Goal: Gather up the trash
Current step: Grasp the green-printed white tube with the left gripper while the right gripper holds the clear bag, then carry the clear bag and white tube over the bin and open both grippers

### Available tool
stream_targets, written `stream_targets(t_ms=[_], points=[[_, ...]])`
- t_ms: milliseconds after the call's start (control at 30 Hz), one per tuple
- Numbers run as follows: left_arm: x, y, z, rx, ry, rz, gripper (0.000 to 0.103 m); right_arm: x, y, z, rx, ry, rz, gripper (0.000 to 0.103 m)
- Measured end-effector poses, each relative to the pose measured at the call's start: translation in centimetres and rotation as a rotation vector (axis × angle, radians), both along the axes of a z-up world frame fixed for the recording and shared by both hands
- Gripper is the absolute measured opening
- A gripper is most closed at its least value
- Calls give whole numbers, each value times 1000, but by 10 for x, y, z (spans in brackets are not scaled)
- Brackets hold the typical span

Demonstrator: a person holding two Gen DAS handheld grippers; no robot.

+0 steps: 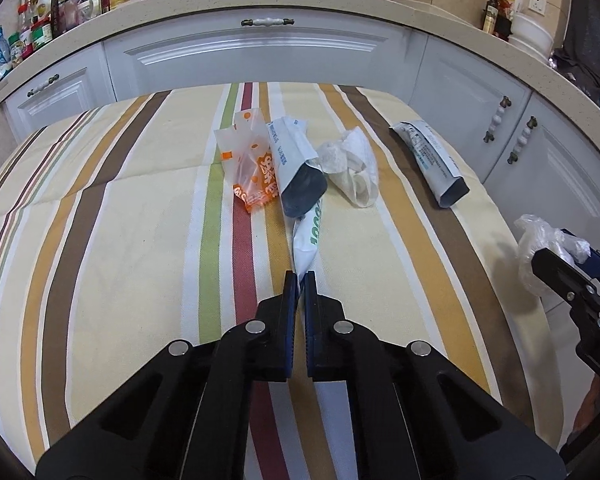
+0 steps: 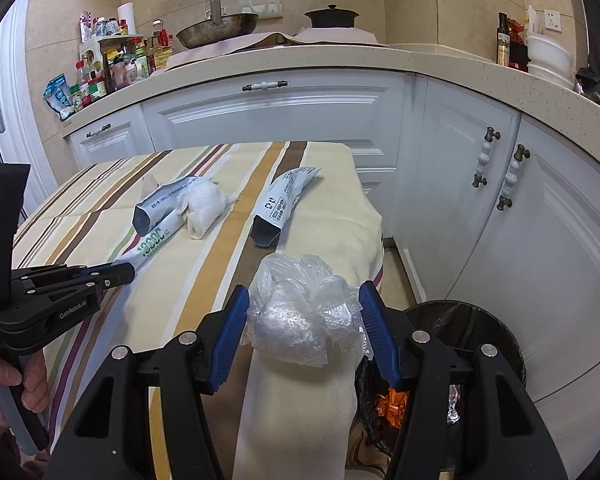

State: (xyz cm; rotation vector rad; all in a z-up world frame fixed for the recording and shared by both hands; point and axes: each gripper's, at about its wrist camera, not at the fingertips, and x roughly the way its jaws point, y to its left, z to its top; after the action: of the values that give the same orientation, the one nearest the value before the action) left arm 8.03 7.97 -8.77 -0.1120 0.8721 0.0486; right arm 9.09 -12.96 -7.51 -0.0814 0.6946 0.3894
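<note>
My left gripper point(image 1: 300, 280) is shut on the near end of a white wrapper with green print point(image 1: 309, 236), which lies on the striped tablecloth point(image 1: 140, 220); it also shows in the right wrist view point(image 2: 152, 246). My right gripper point(image 2: 304, 300) has its jaws wide around a crumpled clear plastic bag point(image 2: 304, 312) at the table's right edge, both pads touching it. Also on the cloth: an orange snack bag point(image 1: 250, 164), a grey-white pouch point(image 1: 296, 168), a crumpled tissue point(image 1: 352, 164) and a second pouch point(image 1: 432, 160).
A black-lined trash bin point(image 2: 472, 320) with orange scraps stands on the floor right of the table. White cabinets point(image 2: 280, 116) and a countertop with bottles, a pan and a pot run behind and to the right.
</note>
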Motion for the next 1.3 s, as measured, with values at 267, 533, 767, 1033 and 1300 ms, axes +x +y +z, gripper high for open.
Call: stream_targets(t_ms=[267,533,767,1033,1300], points=[[-28,-3,11,32,-31,-12,4,-10,2,5,-2,-24,-6,56],[-55,-18,37,63,-103,-40,4,-23,-13,14,-4,-59,-47,56],[-55,-53,54,58,-162,-103,4,-35,-44,21,-11,-86,-130,56],[-47,-120,60,71,-221,-221,4,-44,-97,18,-29,-96,-265,56],[-30,-186,48,93,-213,-325,4,-43,-143,7,-31,-87,-360,56]])
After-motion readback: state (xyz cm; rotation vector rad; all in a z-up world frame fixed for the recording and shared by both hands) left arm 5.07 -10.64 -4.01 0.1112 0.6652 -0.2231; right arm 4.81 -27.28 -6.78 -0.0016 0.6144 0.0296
